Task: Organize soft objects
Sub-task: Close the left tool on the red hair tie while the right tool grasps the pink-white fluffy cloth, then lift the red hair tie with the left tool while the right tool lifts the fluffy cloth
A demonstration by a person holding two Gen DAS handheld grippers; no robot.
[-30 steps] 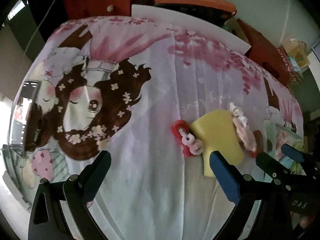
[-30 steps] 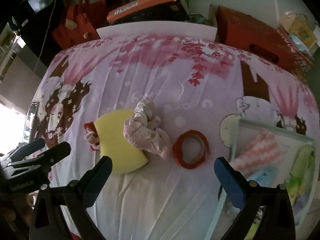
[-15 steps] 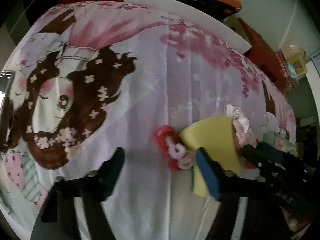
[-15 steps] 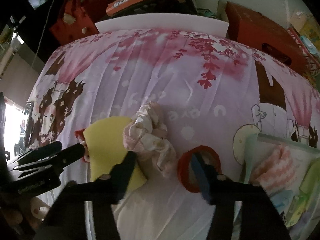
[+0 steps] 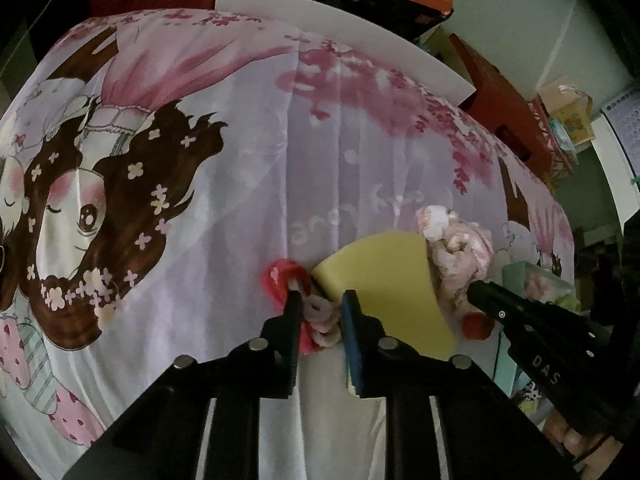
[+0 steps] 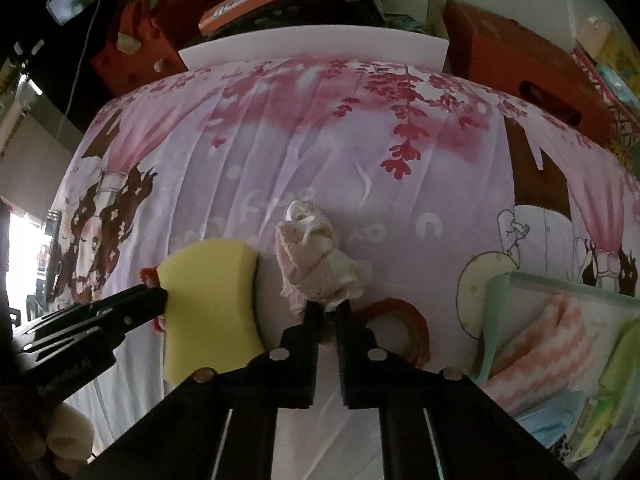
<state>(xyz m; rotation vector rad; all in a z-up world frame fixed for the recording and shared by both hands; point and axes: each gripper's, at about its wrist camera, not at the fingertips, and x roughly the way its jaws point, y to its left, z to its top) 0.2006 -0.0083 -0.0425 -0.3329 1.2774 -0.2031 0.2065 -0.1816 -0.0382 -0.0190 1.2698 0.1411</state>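
Observation:
My left gripper (image 5: 320,306) is shut on a red and pink hair tie (image 5: 316,314) lying on the bedsheet, just left of a yellow sponge (image 5: 390,284). My right gripper (image 6: 329,312) is shut on a pale pink scrunchie (image 6: 316,264), right of the yellow sponge (image 6: 210,300). A red tape ring (image 6: 404,328) lies just right of the right gripper, partly hidden behind its finger. In the right wrist view the left gripper (image 6: 158,300) comes in from the left, its tip at the sponge's left edge. The right gripper also shows in the left wrist view (image 5: 476,292).
A pale green tray (image 6: 496,320) at the right holds a pink striped cloth (image 6: 548,340) and other soft items. Beyond the bed's far edge stand a white board (image 6: 312,46), red bags (image 6: 132,52) and boxes (image 6: 524,64).
Both grippers moved forward and down onto the objects and closed: the left on the hair tie, the right on the scrunchie. Both were open a second ago.

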